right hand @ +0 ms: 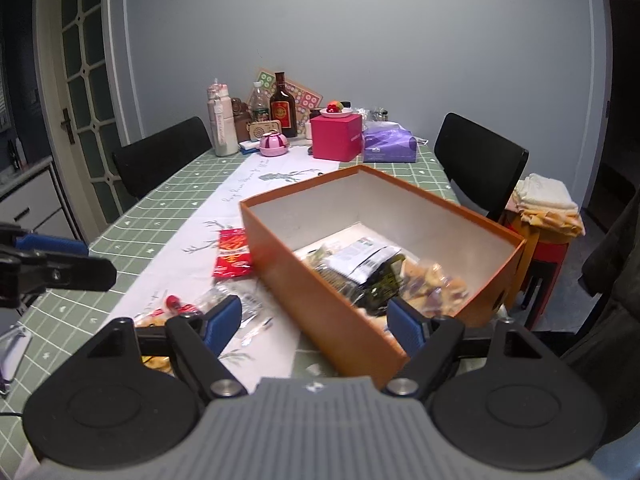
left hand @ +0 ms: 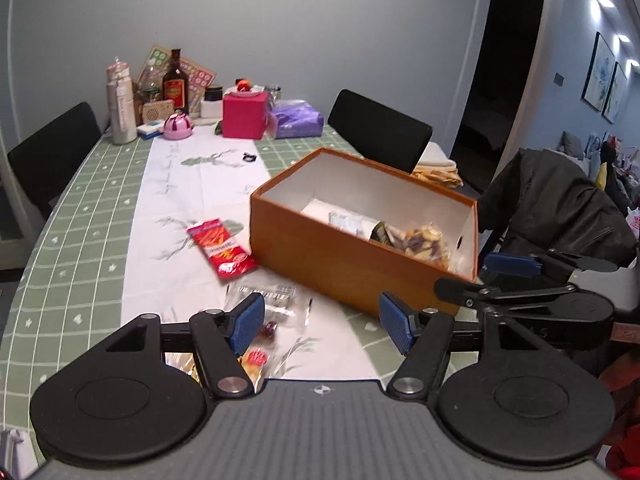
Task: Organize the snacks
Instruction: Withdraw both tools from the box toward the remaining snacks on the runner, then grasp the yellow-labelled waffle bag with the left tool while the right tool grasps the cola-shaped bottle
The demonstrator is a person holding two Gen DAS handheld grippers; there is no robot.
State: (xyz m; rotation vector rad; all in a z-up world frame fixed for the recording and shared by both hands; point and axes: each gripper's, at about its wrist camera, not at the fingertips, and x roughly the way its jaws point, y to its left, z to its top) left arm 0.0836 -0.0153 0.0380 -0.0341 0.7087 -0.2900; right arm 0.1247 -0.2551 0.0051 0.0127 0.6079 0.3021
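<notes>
Orange cardboard box [right hand: 320, 300] open on the green checked tablecloth [left hand: 80, 216], already holding a dark packet [right hand: 362, 262] and a clear bag of mixed snacks [right hand: 436, 284]. Red snack packet [left hand: 221, 247] flat on the white runner [left hand: 176, 184], just beside the box's left wall. Clear wrapped sweets [left hand: 267, 308] nearer — partly behind the left gripper [left hand: 322, 322]. Left gripper spread wide, nothing between its blue pads. Right gripper [right hand: 316, 322] wide too — astride the box's near corner, not pressing it.
</notes>
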